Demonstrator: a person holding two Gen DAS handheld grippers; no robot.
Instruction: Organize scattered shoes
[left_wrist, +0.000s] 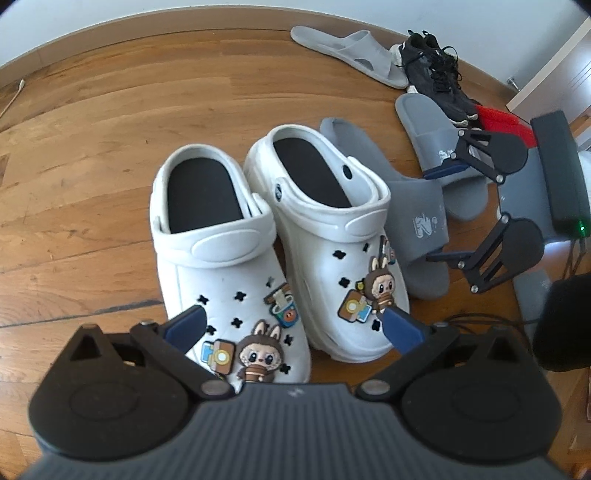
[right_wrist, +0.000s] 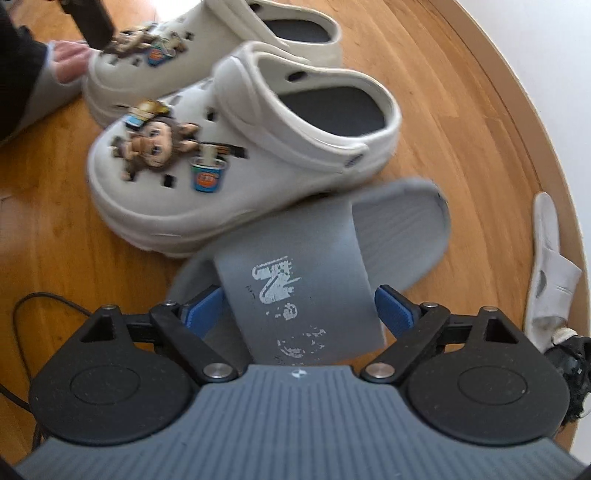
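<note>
Two white clogs with cartoon charms stand side by side on the wood floor, the left clog and the right clog. My left gripper is open, its blue fingers just over the clogs' toes, holding nothing. A dark grey slide lies against the right clog, with a second grey slide beyond it. My right gripper is open with its fingers on either side of the grey slide's strap. The right gripper also shows in the left wrist view. The near clog is blurred.
A light grey slide, a black sneaker and something red lie at the far right by the wall. A white slide lies by the baseboard. A black cable runs on the floor at left.
</note>
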